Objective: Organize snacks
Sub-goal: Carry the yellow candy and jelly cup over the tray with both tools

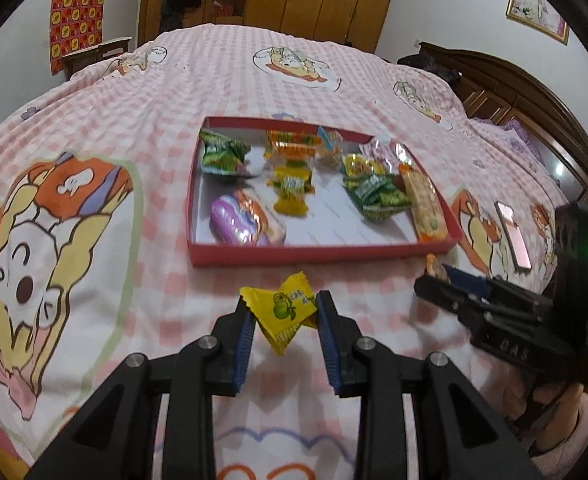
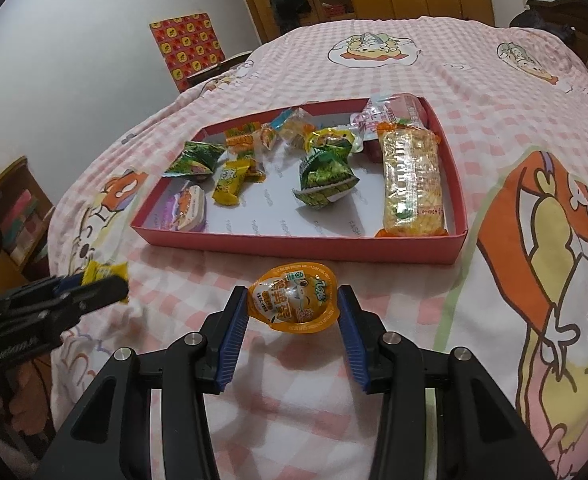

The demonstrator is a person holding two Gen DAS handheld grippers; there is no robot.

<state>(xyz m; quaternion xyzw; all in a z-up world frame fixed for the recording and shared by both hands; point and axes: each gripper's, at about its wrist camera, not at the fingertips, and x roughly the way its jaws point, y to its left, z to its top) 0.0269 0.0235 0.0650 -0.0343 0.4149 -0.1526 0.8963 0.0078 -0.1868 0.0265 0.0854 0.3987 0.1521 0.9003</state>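
- Left hand-held gripper [image 1: 282, 312] clenched on yellow candy [image 1: 284, 312], above the bed [image 1: 94, 92].
- Right hand-held gripper [image 2: 294, 306] grasping orange pack [image 2: 294, 302].
- Red tray [image 1: 313, 251] just ahead, holding assorted snacks; phone [image 1: 513, 240] lies right of it.

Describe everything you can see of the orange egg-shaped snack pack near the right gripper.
The orange egg-shaped snack pack is glossy plastic with a clear domed middle, a flat sealed rim, printed characters and a cartoon face. It sits between the right gripper's blue fingers, which touch its rim, above the pink checked bedspread, just before the red tray.
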